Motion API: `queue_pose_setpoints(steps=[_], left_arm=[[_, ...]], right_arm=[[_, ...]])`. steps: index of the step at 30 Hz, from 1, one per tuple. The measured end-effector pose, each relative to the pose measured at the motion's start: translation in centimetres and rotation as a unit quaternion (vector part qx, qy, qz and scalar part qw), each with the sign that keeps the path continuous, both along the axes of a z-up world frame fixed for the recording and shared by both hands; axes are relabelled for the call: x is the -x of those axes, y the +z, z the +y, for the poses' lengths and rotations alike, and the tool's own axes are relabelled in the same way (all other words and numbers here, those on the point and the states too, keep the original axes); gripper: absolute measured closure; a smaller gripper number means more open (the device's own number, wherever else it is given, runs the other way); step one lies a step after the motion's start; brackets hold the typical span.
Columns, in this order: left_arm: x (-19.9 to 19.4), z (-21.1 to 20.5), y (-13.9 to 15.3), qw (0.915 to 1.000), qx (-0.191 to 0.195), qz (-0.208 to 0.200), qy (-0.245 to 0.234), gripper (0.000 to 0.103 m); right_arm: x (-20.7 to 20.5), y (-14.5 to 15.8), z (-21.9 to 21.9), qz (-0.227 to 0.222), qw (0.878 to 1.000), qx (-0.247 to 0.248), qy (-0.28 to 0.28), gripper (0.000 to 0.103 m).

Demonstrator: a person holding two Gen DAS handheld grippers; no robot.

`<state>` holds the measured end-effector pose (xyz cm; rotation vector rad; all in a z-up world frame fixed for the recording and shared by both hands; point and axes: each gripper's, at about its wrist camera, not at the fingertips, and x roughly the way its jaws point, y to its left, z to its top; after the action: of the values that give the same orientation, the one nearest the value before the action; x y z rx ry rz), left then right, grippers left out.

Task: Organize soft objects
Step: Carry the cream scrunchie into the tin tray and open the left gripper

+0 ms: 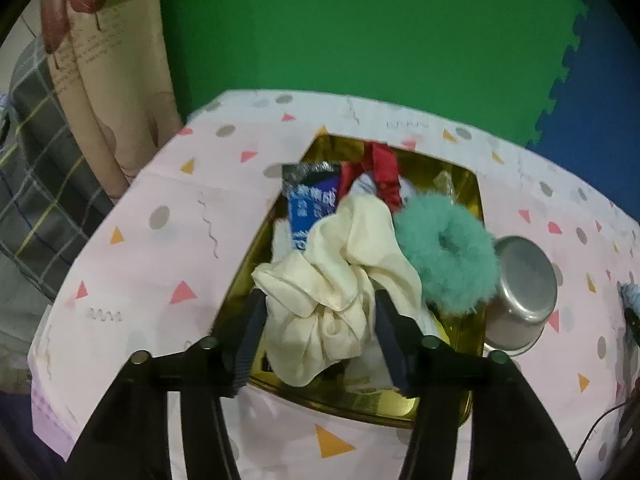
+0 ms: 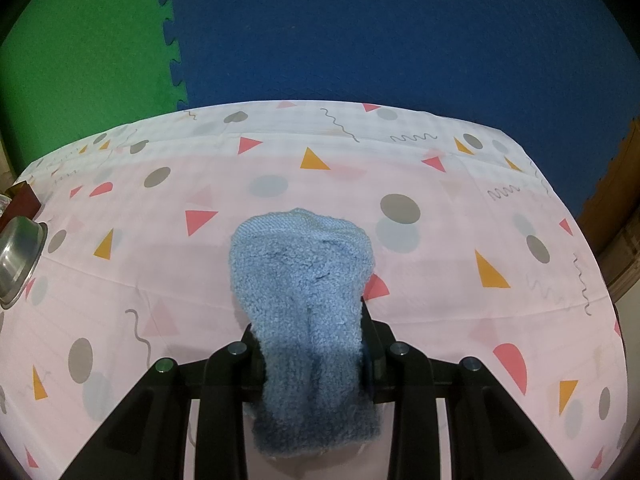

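On the bench (image 1: 152,208), which is covered with a pale pink cloth printed with triangles and dots, sits a gold tin tray (image 1: 360,404) crowded with soft things. From the left wrist camera, the left tongs (image 1: 320,304) hang over the near part of the tray with their dark fingers (image 1: 250,320) set on either side of a crumpled cream satin cloth (image 1: 336,280); the fingers stand fairly wide and flank the bundle, but whether they actually press it cannot be told. Just right of the cream cloth, and touching it, lies a fluffy teal scrunchie (image 1: 448,252), resting on the tray's right side. Behind them a red ribbon (image 1: 380,172) and a blue printed packet (image 1: 308,212) lie in the far part of the tray. A steel bowl (image 1: 520,296) leans upside down against the tray's right edge, beside the scrunchie. From the right wrist camera, the right tongs (image 2: 308,316) are closed on a light blue knitted sock (image 2: 304,280), which sticks forward between the fingers above an open stretch of the bench. Green and blue foam mats cover the floor beyond.
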<state>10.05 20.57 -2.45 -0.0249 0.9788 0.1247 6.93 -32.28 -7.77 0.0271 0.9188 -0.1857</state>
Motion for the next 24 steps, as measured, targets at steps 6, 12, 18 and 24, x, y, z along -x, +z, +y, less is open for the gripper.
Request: queue_pose_setpoints(steps=[6,12,18,24], left_arm=[[1.6,-0.1,1.4,0.9988,-0.028,-0.037,0.012,0.034],[3.3,-1.1,1.9,0.9956,-0.057,-0.068,0.029,0.023],[4.8,-1.7,2.0,0.9937,-0.062,-0.084,0.039,0.019],[5.5,-1.8,1.7,0.9933,-0.063,-0.086,0.044,0.019]], right_arm=[[0.0,0.0,0.0,0.001,1.000,0.003,-0.002,0.070],[0.2,0.3,0.2,-0.002,1.000,-0.012,-0.015,0.073],[0.6,1.1,1.8,-0.005,1.000,-0.025,-0.010,0.073],[0.7,2.9,4.4,-0.014,1.000,-0.019,0.015,0.073]])
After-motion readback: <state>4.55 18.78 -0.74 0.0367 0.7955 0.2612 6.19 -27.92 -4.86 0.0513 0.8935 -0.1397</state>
